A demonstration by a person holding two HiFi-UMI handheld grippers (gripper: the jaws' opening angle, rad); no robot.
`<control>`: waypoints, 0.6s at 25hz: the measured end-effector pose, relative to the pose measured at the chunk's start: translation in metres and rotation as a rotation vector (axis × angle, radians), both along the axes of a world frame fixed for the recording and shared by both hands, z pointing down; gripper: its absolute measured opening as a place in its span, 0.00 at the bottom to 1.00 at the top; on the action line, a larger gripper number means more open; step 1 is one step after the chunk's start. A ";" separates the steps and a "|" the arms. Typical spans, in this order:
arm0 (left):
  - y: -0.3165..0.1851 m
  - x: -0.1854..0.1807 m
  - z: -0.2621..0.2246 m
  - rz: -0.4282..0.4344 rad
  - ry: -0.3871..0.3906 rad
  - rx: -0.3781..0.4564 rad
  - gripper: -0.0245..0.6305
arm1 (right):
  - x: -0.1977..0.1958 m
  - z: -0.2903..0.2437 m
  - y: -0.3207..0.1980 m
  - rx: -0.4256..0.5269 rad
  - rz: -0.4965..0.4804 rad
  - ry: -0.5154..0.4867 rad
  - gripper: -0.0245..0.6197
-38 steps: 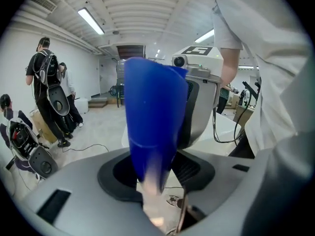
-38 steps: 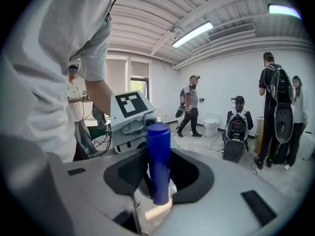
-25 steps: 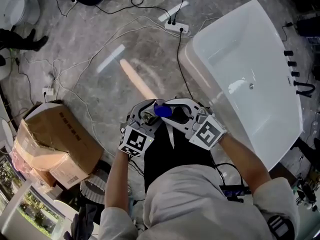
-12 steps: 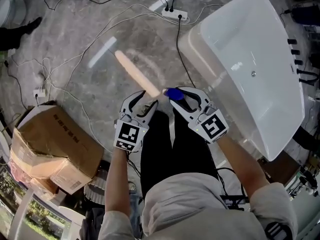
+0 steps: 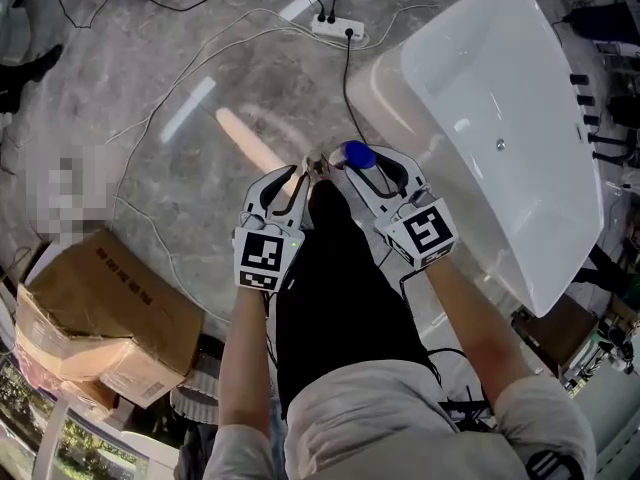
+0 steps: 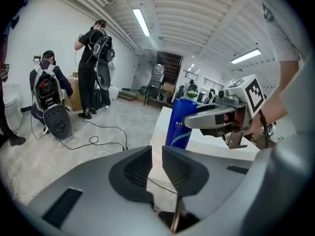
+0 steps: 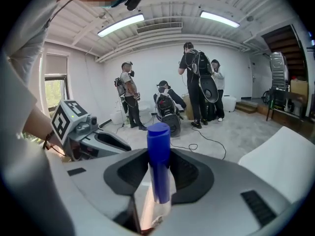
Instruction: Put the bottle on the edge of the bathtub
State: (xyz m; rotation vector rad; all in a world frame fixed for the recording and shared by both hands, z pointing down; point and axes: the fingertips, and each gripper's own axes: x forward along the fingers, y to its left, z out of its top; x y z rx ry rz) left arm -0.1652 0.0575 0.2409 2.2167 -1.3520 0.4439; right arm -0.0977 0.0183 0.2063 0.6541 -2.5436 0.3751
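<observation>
1. The right gripper (image 5: 365, 165) is clamping the blue shampoo bottle (image 7: 158, 151) upright between its jaws. It is gripping the body below the cap (image 7: 158, 131).
2. The bottle is hanging in the air just beside the near corner of the bathtub (image 5: 520, 58). It is not yet standing over the rim (image 5: 372, 88).
3. The left gripper (image 6: 156, 161) is carrying nothing. Its jaws are closing, with a narrow gap showing between them and nothing in it. It is sitting on the side of the bottle away from the bathtub, near the bottle but not touching it.
4. The step in hand is looking like the carry to the rim.
5. A clean placement is calling for the following:
   - The bottle is staying vertical while it is travelling toward the bathtub.
   - The base is coming down flat on the widest level part of the rim, clear of the inner slope.
   - The right jaws are parting only once the base is bearing fully on the rim.
   - The left gripper is staying on the far side from the bathtub, out of the bottle's path.
6. The rim is looking smooth and glossy, so a tilted or sliding set-down is risking a topple into the bathtub.
</observation>
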 end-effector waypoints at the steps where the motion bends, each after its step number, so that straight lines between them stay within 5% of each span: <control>1: -0.005 -0.001 0.002 -0.005 -0.002 0.002 0.14 | 0.000 0.004 -0.007 0.000 0.004 0.007 0.26; 15: -0.063 -0.030 0.094 -0.105 0.005 -0.130 0.05 | -0.014 0.124 -0.079 -0.126 0.100 0.114 0.26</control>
